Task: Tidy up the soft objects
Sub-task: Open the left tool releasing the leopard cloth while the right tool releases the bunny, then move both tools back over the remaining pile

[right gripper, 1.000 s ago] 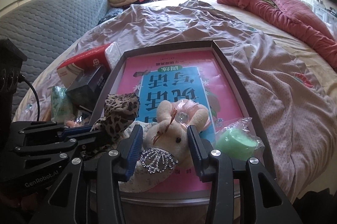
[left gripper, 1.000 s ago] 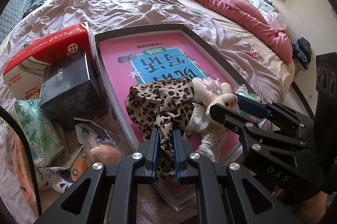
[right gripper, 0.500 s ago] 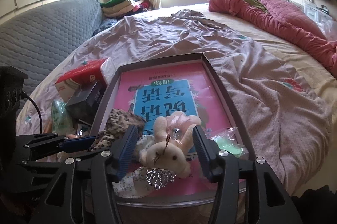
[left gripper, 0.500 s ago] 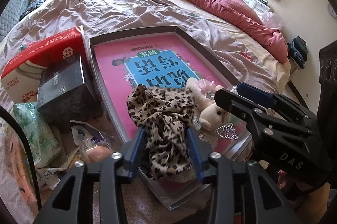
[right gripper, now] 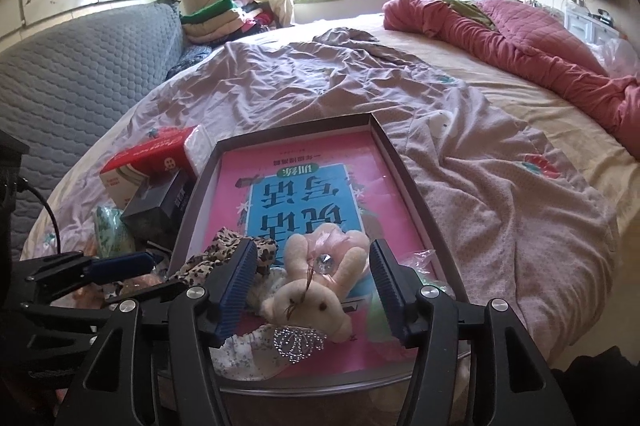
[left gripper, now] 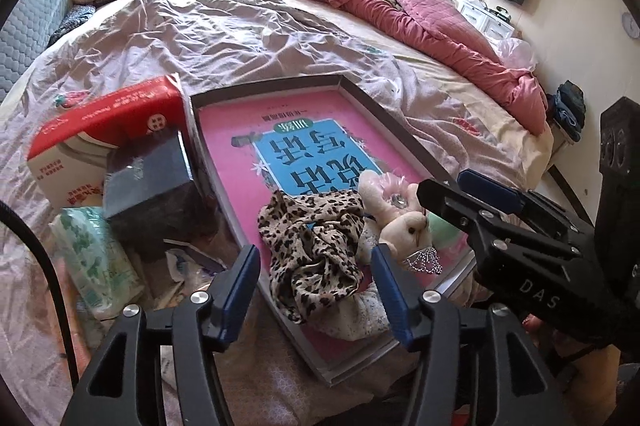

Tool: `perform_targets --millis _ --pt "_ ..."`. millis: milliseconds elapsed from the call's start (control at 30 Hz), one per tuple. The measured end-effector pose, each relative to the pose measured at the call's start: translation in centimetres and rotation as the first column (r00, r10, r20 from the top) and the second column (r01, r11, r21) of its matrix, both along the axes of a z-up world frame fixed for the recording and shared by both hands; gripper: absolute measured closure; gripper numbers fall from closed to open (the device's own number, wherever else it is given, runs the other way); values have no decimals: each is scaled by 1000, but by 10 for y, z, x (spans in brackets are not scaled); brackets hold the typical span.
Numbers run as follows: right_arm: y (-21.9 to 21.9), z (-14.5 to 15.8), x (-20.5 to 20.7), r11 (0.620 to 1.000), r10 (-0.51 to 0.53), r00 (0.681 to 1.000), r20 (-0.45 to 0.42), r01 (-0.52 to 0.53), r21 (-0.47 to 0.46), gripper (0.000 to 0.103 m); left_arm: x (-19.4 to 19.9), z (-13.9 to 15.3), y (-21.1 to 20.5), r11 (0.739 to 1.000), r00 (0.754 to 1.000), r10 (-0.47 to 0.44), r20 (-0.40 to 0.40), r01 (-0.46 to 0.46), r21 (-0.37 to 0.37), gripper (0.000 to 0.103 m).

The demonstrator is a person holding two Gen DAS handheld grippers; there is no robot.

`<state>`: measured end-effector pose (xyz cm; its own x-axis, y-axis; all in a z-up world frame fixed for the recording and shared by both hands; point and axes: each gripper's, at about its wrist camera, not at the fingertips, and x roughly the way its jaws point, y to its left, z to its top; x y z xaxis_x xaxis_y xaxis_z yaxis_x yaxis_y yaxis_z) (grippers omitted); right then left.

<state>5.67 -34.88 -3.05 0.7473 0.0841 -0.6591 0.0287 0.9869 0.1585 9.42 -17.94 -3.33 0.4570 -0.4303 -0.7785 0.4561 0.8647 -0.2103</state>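
Two hand-held grippers above soft items in a shallow tray on a bed.

The left hand-held gripper [left gripper: 314,290] and right hand-held gripper [right gripper: 312,292] have just been opening; both stand parted, pads clear, gripping nothing. At the tray's [left gripper: 396,133] near end, the leopard-print cloth [left gripper: 316,250] lies between the left jaws; the plush rabbit [right gripper: 316,290], just beside it, lies between the right jaws, on a floral cloth [right gripper: 248,358].
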Motion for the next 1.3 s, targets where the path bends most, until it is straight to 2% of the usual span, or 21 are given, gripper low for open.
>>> perform_targets --millis 233,300,633,1000,1300 --pt "7 14 -3 1000 -3 999 33 4 -18 40 -4 16 15 1000 999 30 39 -31 7 45" --pt "10 17 -4 1000 -1 999 39 2 -25 34 -6 22 20 999 998 38 57 -38 3 45" --pt "32 38 -6 998 39 996 82 -34 -60 33 -1 46 66 990 985 139 99 -138 -22 42" --pt "68 53 -5 987 126 987 100 -115 -109 33 17 59 133 956 954 288 81 -282 -78 42" --pt "109 51 -6 959 244 967 69 -230 -168 32 27 52 185 920 920 390 35 -388 -54 42"
